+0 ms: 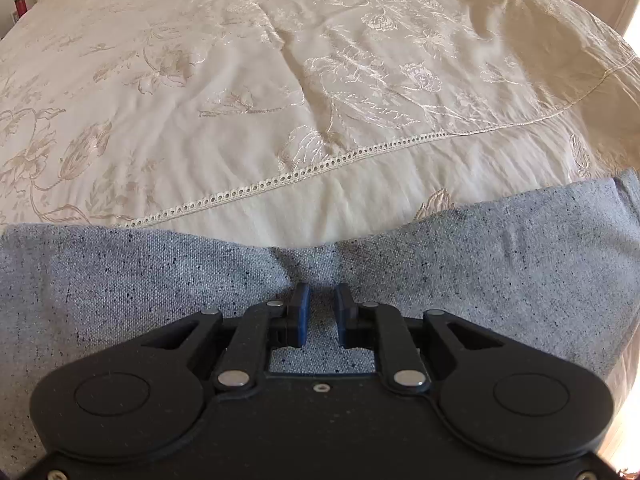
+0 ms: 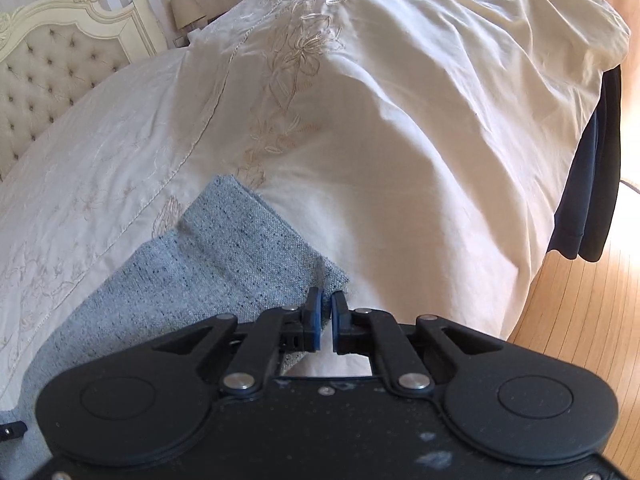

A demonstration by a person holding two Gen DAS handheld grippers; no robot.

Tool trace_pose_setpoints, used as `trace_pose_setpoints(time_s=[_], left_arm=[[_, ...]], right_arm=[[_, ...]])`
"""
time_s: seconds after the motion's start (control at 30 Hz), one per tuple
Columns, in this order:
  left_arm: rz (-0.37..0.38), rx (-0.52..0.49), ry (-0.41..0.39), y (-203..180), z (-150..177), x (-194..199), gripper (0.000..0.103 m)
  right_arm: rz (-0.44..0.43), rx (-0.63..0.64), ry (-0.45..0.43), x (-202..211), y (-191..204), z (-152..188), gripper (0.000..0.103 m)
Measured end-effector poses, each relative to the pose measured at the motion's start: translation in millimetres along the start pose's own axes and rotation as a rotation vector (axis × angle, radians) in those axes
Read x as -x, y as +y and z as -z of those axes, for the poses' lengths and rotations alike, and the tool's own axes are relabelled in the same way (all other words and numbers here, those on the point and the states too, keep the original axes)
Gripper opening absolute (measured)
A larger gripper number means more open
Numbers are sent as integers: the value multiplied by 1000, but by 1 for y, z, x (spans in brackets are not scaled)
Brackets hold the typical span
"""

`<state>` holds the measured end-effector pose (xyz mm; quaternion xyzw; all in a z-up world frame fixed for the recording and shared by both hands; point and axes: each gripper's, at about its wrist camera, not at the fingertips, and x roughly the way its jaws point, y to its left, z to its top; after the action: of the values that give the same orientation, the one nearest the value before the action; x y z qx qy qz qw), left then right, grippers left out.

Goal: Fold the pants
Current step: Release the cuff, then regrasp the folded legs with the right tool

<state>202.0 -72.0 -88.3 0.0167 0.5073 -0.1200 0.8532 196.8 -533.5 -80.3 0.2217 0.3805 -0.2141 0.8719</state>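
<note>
Grey-blue speckled pants [image 1: 160, 276] lie on a cream embroidered bedspread [image 1: 224, 92]. In the left wrist view my left gripper [image 1: 322, 294] sits over the pants with its jaws narrowly apart, and a raised pinch of the fabric runs up between the fingertips. In the right wrist view the pants [image 2: 224, 252] lie as a folded strip to the left. My right gripper [image 2: 327, 304] is at the strip's near right corner, jaws almost closed with a thin gap. I cannot tell whether cloth is between them.
The bedspread hangs over the bed's edge [image 2: 460, 200]. A dark garment [image 2: 588, 184] hangs at the right edge of the bed. A tufted cream headboard [image 2: 60, 60] and a small lamp [image 2: 186, 10] stand at the far left. Wooden floor [image 2: 580, 320] lies to the right.
</note>
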Motion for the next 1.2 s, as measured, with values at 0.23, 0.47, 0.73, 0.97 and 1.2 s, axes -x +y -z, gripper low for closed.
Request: trace_pose_setpoints(time_s=[0.23, 0.47, 0.73, 0.97, 1.2], left_arm=[[-60, -32, -42, -12, 7, 3, 22], [-63, -86, -66, -17, 25, 27, 24], [-179, -90, -111, 29, 56, 73, 29], [-241, 66, 40, 102, 87, 86, 30], [-185, 64, 37, 117, 118, 111, 33]], right_arm=[[-84, 4, -138, 19, 30, -30, 21], [-74, 261, -21, -26, 91, -11, 17], [-61, 74, 24, -51, 62, -13, 1], [-87, 151, -39, -18, 92, -1, 16], [-253, 228, 0, 21, 144, 35, 16]])
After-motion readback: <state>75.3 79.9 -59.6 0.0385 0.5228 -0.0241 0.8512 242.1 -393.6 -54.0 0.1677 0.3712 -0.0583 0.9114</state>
